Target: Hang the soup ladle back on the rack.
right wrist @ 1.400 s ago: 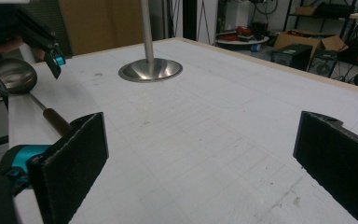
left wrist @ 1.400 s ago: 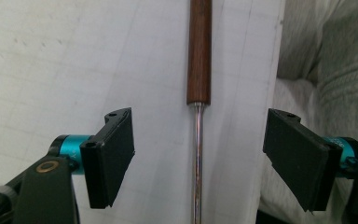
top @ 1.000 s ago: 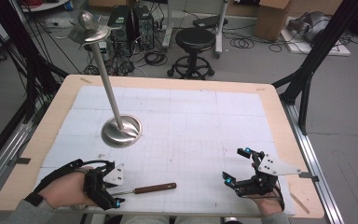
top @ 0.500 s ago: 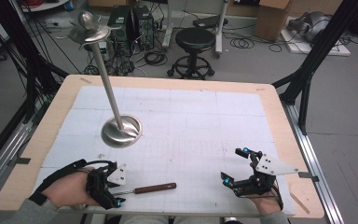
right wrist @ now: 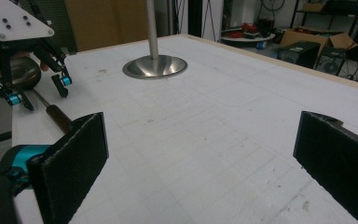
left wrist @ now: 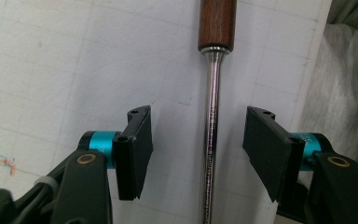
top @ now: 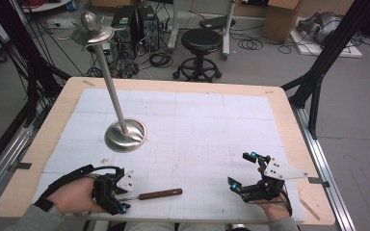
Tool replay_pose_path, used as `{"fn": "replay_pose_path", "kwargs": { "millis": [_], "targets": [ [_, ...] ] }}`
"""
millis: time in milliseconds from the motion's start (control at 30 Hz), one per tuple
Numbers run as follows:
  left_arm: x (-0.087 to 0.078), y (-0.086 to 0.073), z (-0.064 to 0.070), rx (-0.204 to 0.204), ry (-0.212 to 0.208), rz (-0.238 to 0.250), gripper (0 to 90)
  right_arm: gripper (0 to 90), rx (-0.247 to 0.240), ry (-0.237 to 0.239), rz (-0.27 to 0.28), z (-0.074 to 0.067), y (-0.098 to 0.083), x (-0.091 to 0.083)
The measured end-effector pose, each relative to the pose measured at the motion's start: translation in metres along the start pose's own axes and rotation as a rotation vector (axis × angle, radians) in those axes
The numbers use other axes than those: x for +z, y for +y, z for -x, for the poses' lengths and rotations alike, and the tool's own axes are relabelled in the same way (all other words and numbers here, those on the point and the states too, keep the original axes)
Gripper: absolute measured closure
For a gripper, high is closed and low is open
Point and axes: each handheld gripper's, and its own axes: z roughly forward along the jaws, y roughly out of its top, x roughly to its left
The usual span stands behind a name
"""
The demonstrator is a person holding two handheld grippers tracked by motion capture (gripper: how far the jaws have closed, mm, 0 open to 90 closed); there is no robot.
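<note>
On the tabletop (top: 183, 120), a screwdriver (top: 154, 195) with a wooden handle lies near the near edge, its chrome shaft running between the parted jaws of the left tool (left wrist: 196, 154), untouched by either. The right tool (right wrist: 200, 163) hovers wide open and empty at near right. Since a second ago the left tool has edged toward the shaft; the steel stand (top: 125, 134) at far left is unmoved.
</note>
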Motion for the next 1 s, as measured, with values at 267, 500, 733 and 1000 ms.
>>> {"fn": "replay_pose_path", "kwargs": {
  "millis": [267, 500, 733, 1000],
  "targets": [
    [0.000, 0.002, -0.002, -0.013, -0.014, -0.014, 45.7, 1.8, -0.004, -0.002, -0.002, 0.000, -0.001, -0.002],
    [-0.003, 0.003, 0.001, -0.006, -0.022, -0.036, 62.6, 1.8, -0.001, -0.001, -0.004, -0.001, -0.001, -0.002],
    [-0.003, 0.010, 0.001, -0.037, -0.018, -0.106, 71.4, 1.8, -0.002, -0.005, 0.004, 0.000, -0.001, -0.003],
    [-0.003, 0.011, 0.000, 0.024, -0.029, -0.113, 82.9, 1.8, -0.001, -0.009, 0.002, -0.001, 0.000, -0.004]
  ]
}}
